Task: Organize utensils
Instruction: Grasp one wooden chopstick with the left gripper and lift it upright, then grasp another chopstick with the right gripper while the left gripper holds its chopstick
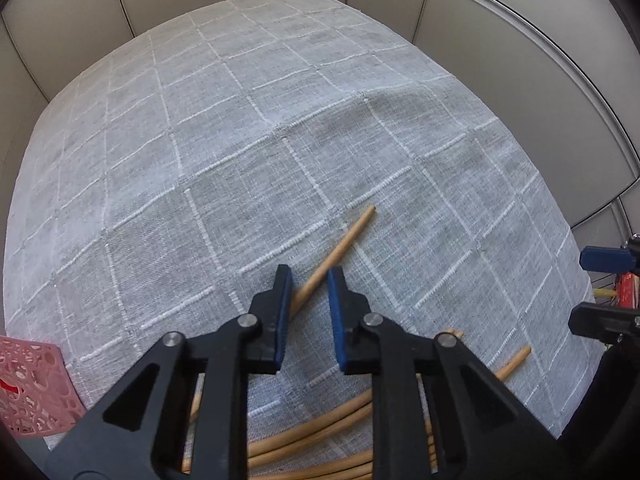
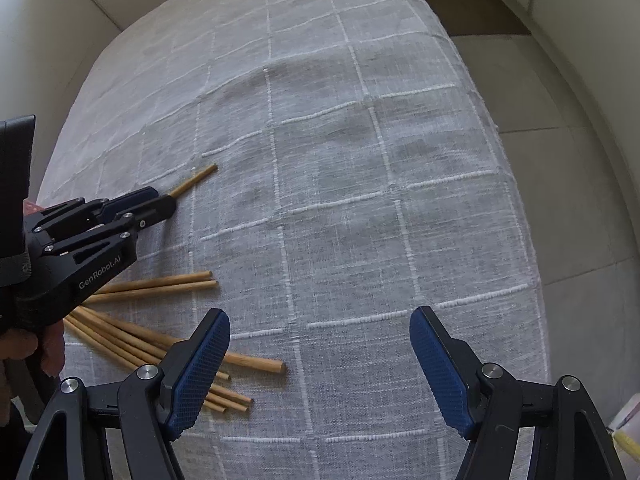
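Note:
A single wooden chopstick point(image 1: 344, 244) lies slanted on the grey checked tablecloth point(image 1: 280, 120). My left gripper point(image 1: 309, 270) points down over its near end with the jaws narrow. The stick runs between the tips and under the left pad point(image 1: 282, 312), and cloth shows in the gap. In the right wrist view the same chopstick point(image 2: 196, 178) sticks out past the left gripper point(image 2: 164, 198). Several more chopsticks point(image 2: 160, 344) lie in a loose pile, with a pair point(image 2: 160, 284) beside them. My right gripper point(image 2: 319, 312) hangs open and empty over bare cloth beside the pile.
A pink perforated basket point(image 1: 32, 388) stands at the table's near left corner. A hand point(image 2: 24, 348) holds the left gripper. The cloth point(image 2: 360, 160) ends at the table's rounded edges, with tiled floor point(image 2: 540, 200) to the right. A yellow and white object point(image 2: 628, 432) lies on the floor.

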`<state>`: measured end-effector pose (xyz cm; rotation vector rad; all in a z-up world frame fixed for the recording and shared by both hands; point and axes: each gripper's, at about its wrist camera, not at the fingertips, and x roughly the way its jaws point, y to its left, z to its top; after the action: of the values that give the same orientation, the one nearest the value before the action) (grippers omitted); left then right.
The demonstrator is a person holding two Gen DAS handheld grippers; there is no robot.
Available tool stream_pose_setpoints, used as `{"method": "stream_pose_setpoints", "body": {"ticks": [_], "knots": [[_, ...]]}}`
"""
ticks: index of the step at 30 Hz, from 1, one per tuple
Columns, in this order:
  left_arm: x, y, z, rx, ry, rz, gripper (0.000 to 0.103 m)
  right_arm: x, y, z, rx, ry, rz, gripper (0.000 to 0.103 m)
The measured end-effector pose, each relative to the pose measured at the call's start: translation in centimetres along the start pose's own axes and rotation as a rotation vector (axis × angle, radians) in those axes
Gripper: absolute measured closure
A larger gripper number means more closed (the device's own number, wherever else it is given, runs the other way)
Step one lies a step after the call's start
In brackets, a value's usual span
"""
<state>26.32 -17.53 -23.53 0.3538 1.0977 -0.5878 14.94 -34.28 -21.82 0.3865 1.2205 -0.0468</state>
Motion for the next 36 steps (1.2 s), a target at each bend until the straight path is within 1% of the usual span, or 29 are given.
{"method": "stream_pose_setpoints", "body": {"ticks": [2,5,8,9,12,16,18,20,22,25,28,32,36], "knots": [[0.1,0.3,0.3,-0.009,-0.008,-0.003,0.086,0.3,0.1,0.1,0.008,0.003,0.008,0.024],[0.2,1.2,0.7,-0.023,-0.032,0.021,0.091,0.7,0.2,0.5,0.026,0.005,0.029,0.024],[-0.3,2.3,0.9,-0.062,-0.051,0.042,0.094,1.0,0.7,0.6,0.026,-0.001,0.030,0.024],[-0.1,3.2,1.3,-0.074,-0.054,0.048,0.094,1.0,0.9,0.7,0.024,-0.004,0.032,0.024],[-1.2,3.8,1.3,-0.108,-0.086,0.060,0.094,1.1,1.5,0.8,0.020,-0.010,0.054,0.024],[-4.0,3.7,1.4,-0.100,-0.148,0.099,0.095,1.4,2.5,1.0,0.027,-0.007,0.099,0.024],[-5.5,3.6,1.2,-0.104,-0.175,0.100,0.095,1.8,3.0,1.1,0.033,-0.001,0.118,0.026],[-6.9,3.8,0.9,-0.113,-0.204,0.094,0.095,2.0,3.6,1.2,0.025,0.014,0.131,0.034],[-8.3,4.1,0.3,-0.123,-0.228,0.093,0.096,2.1,4.2,1.1,0.006,0.027,0.134,0.039],[-10.1,4.8,-0.8,-0.138,-0.258,0.091,0.096,2.3,5.0,0.5,-0.040,0.057,0.105,0.044],[-12.0,5.3,-1.9,-0.144,-0.292,0.092,0.096,2.9,4.6,-0.2,-0.018,0.109,0.098,0.050],[-14.5,5.7,-3.4,-0.150,-0.328,0.080,0.097,3.1,3.7,-0.8,0.032,0.148,0.130,0.050],[-15.6,6.0,-4.1,-0.159,-0.345,0.063,0.097,4.9,3.4,-0.9,0.095,0.196,0.156,0.050]]}}
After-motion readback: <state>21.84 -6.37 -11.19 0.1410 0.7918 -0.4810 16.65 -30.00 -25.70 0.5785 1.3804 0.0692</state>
